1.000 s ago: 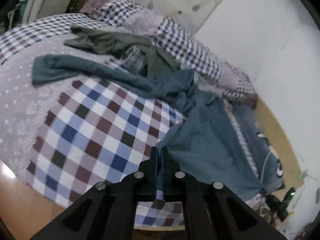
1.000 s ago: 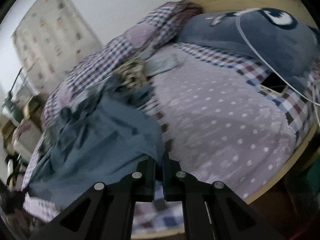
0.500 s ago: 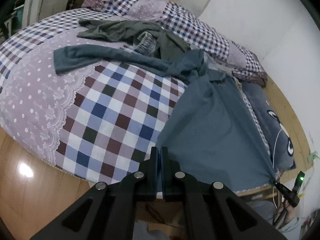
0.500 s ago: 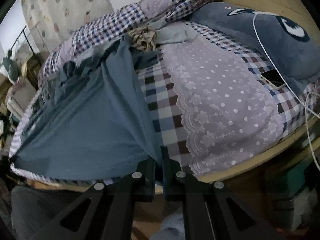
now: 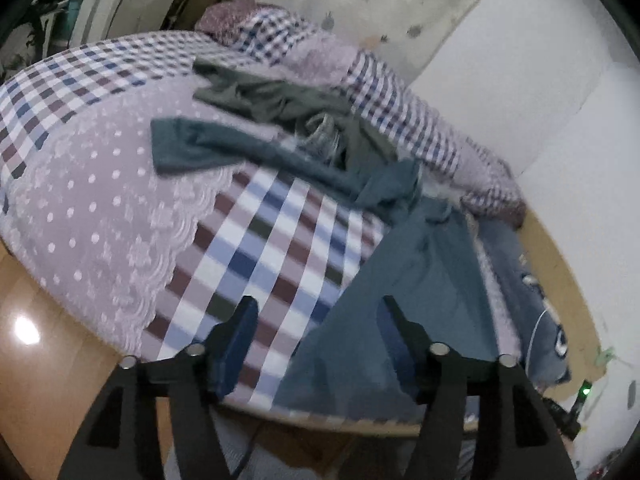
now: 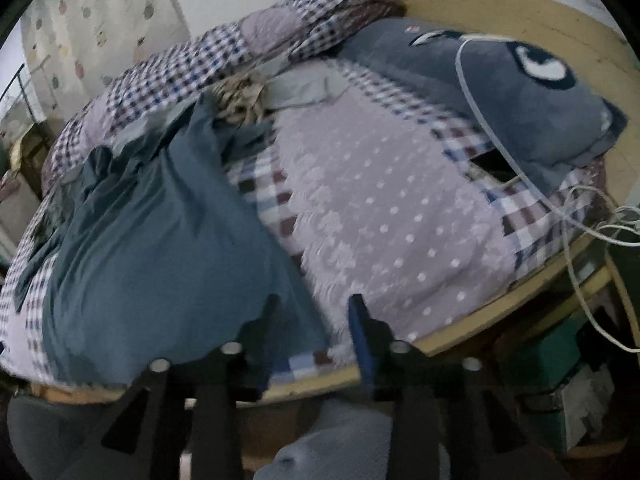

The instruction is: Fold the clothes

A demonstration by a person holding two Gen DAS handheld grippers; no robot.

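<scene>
Both tools have let go: the left tool and right tool gape wide, empty. Ahead of them the blue shirt lies on the bed, its far sleeve tangled and blurred.

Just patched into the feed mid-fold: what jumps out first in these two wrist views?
The blue-grey garment dominates, spread flat on the checked bedspread with its hem at the bed's near edge. Both the left gripper and right gripper hang open just over that hem, gripping nothing. Behind it lies a rumpled olive-green garment, and a dark cartoon-eyed pillow sits at the headboard end.
</scene>
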